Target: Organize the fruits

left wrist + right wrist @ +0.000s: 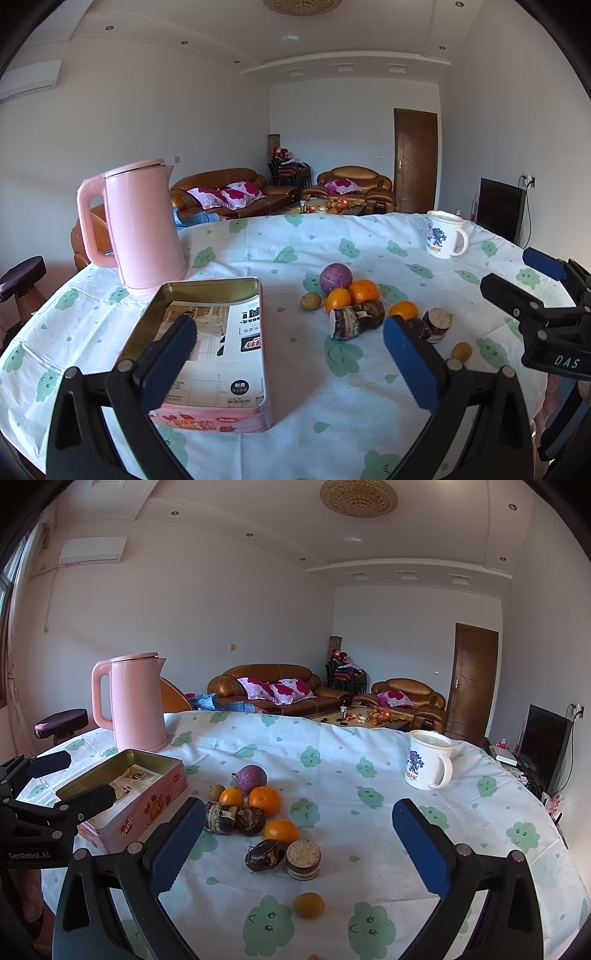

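Observation:
A heap of fruit lies mid-table: a purple round fruit [335, 277] [251, 778], three oranges [364, 291] [264, 800], dark sugarcane-like chunks [356, 319] [303, 859], and small yellow-brown fruits [461, 351] [308, 904]. An open pink tin box [207, 354] [133, 794] with a leaflet inside sits left of the heap. My left gripper [290, 345] is open and empty, hovering between box and fruit. My right gripper [299, 834] is open and empty, above the near fruits; it also shows in the left wrist view [524, 280].
A pink kettle [142, 225] [136, 701] stands behind the box. A white mug [445, 233] [428, 760] stands at the far right. The round table has a cloud-print cloth [295, 243]. Sofas and a stool lie beyond the edge.

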`<state>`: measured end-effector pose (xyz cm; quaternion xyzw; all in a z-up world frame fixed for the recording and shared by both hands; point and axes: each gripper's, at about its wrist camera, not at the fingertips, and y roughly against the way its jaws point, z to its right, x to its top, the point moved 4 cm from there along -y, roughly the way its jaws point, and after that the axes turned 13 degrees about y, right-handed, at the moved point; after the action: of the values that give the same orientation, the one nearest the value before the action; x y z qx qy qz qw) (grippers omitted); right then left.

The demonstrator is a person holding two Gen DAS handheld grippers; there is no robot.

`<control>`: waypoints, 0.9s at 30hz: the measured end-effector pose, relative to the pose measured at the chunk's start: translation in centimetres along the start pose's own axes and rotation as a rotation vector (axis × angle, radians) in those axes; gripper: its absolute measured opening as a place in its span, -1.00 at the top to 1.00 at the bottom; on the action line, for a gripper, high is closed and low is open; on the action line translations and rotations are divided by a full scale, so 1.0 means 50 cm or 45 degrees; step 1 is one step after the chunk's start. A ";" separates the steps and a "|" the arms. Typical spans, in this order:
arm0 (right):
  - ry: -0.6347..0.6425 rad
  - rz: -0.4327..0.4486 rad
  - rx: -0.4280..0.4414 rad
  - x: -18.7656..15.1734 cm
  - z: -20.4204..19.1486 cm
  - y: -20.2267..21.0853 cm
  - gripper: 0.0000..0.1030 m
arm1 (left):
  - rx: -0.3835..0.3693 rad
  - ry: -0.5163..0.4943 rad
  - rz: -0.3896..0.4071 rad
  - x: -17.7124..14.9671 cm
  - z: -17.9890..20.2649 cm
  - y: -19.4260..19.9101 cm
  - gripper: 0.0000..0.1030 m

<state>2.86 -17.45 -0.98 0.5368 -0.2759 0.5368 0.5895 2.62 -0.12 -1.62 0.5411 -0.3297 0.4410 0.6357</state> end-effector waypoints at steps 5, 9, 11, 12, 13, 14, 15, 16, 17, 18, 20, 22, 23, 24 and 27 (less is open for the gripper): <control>0.000 -0.002 -0.001 0.000 0.001 -0.001 -0.98 | 0.003 0.001 -0.003 -0.004 0.002 -0.003 -1.00; 0.001 -0.002 -0.001 0.000 0.001 -0.001 -0.98 | 0.003 -0.001 -0.003 -0.004 0.002 -0.004 -1.00; 0.001 -0.004 0.001 0.001 0.000 -0.002 -0.98 | 0.003 0.000 -0.005 -0.004 0.001 -0.005 -1.00; 0.000 -0.005 0.000 0.000 0.000 -0.002 -0.98 | 0.004 0.000 -0.005 -0.004 0.001 -0.004 -1.00; 0.000 -0.005 0.000 0.001 0.000 -0.002 -0.98 | 0.005 0.000 -0.006 -0.004 0.001 -0.005 -1.00; 0.000 -0.005 0.001 0.001 0.000 -0.003 -0.98 | 0.004 0.000 -0.007 -0.005 0.001 -0.006 -1.00; 0.000 -0.005 0.002 0.001 0.000 -0.003 -0.98 | 0.004 0.000 -0.006 -0.005 0.002 -0.006 -1.00; 0.000 -0.005 0.001 0.001 0.000 -0.003 -0.98 | 0.004 0.000 -0.006 -0.005 0.002 -0.006 -1.00; 0.000 -0.006 0.002 0.001 0.000 -0.004 -0.98 | 0.005 -0.001 -0.006 -0.006 0.002 -0.006 -1.00; 0.000 -0.007 0.003 0.000 -0.001 -0.004 -0.98 | 0.004 -0.001 -0.008 -0.005 0.001 -0.007 -1.00; 0.000 -0.010 0.004 -0.002 -0.003 -0.005 -0.98 | 0.005 -0.002 -0.012 -0.007 0.002 -0.009 -1.00; -0.001 -0.012 0.004 -0.002 -0.003 -0.006 -0.98 | 0.005 -0.004 -0.014 -0.009 0.001 -0.011 -1.00; -0.002 -0.012 0.004 -0.003 -0.002 -0.006 -0.98 | 0.005 -0.004 -0.013 -0.009 0.001 -0.011 -1.00; -0.003 -0.012 0.004 -0.003 -0.003 -0.007 -0.98 | 0.005 -0.003 -0.013 -0.009 0.001 -0.012 -1.00; -0.001 -0.011 0.004 -0.003 -0.003 -0.007 -0.98 | 0.006 -0.004 -0.014 -0.009 0.002 -0.012 -1.00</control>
<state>3.10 -17.31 -1.26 0.5392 -0.2729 0.5344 0.5910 2.98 -0.32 -2.25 0.5449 -0.3268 0.4374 0.6363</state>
